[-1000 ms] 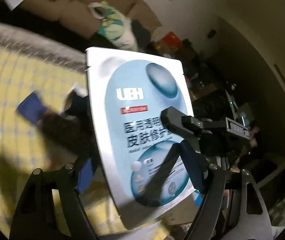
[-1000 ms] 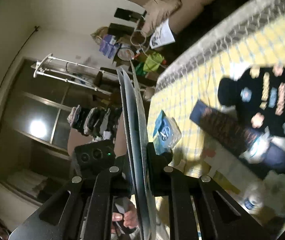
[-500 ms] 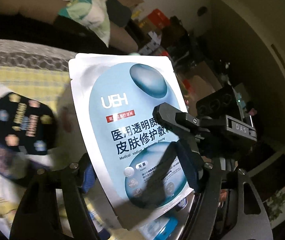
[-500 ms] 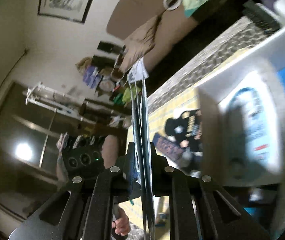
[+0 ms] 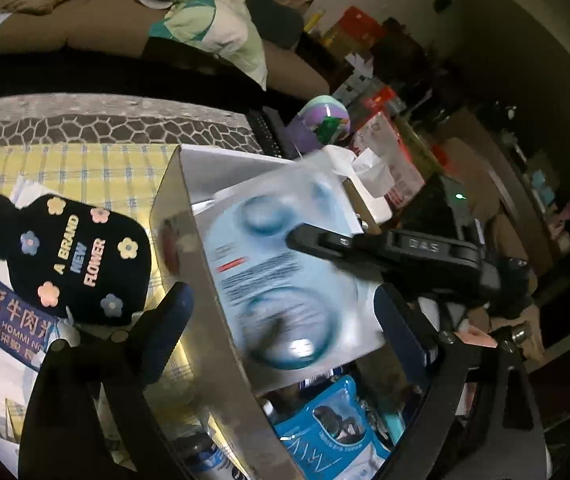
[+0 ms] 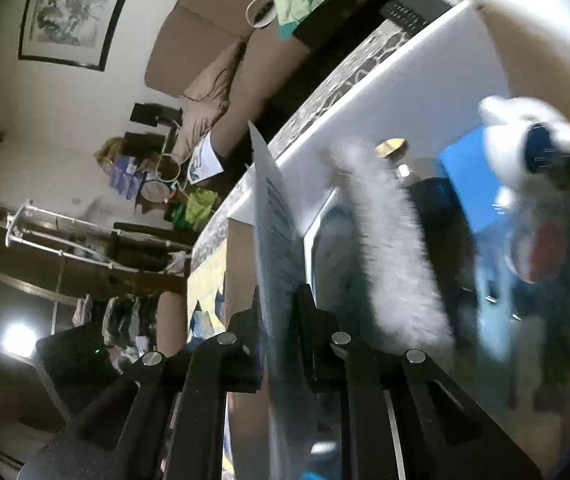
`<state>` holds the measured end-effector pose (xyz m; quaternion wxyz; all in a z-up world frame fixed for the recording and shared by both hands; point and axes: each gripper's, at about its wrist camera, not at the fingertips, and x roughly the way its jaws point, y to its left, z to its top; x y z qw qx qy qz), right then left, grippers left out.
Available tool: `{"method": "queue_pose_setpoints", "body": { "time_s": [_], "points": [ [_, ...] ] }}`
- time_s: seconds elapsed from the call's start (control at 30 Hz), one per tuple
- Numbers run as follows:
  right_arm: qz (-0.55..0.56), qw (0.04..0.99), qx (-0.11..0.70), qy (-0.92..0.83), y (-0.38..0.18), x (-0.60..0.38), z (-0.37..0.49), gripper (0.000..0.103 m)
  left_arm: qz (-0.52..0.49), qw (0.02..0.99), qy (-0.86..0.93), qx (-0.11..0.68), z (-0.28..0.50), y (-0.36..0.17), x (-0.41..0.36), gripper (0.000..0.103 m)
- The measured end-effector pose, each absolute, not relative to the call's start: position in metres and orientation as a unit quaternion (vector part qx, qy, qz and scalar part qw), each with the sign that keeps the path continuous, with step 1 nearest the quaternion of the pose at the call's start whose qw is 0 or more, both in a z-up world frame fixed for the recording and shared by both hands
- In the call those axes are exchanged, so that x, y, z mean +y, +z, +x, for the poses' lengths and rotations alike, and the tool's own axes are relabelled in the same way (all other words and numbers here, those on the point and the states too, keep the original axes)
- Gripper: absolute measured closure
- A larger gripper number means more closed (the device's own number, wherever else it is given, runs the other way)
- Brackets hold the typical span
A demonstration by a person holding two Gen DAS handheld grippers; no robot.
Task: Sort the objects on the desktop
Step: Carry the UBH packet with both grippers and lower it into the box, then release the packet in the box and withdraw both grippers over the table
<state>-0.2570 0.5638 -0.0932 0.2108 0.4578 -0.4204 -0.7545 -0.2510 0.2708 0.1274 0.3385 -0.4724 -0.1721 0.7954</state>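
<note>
My right gripper (image 6: 277,312) is shut on a flat blue-and-white face-mask sachet (image 6: 275,224), seen edge-on. In the left wrist view the sachet (image 5: 285,272) hangs, blurred, over the open cardboard box (image 5: 205,280), with the right gripper's finger (image 5: 365,244) pinching it from the right. My left gripper (image 5: 285,312) is open and empty, its fingers either side of the box wall. A black flower-print pouch (image 5: 69,256) lies on the yellow checked cloth (image 5: 85,176) left of the box.
The box holds a blue wipes pack (image 5: 333,420), a white fluffy thing (image 6: 397,248) and a dark bottle with a gold cap (image 6: 437,208). A printed blue packet (image 5: 1,304) lies under the pouch. A sofa (image 5: 85,32) stands behind the table.
The left gripper has let go of the sachet and now stands open. The right gripper has carried the sachet over the box. Both views swung toward the box.
</note>
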Motion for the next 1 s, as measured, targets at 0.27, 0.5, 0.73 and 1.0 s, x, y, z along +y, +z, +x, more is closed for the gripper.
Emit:
{"method": "queue_pose_setpoints", "body": {
  "time_s": [0.27, 0.5, 0.73, 1.0],
  "points": [
    [0.495, 0.156, -0.326, -0.79, -0.073, 0.549, -0.269, 0.08, -0.477, 0.337, 0.792, -0.177, -0.253, 0.125, 0.265, 0.012],
    [0.488, 0.139, -0.286, -0.813, -0.054, 0.554, -0.244, 0.064, -0.481, 0.329, 0.791, -0.187, -0.251, 0.117, 0.242, 0.011],
    [0.525, 0.142, -0.21, -0.813, -0.06, 0.516, -0.224, 0.065, -0.49, 0.325, 0.787, -0.185, -0.241, 0.114, 0.234, 0.011],
    [0.494, 0.095, -0.195, -0.842, -0.022, 0.523, -0.212, 0.055, -0.506, 0.323, 0.788, -0.138, -0.217, 0.121, 0.231, 0.007]
  ]
}}
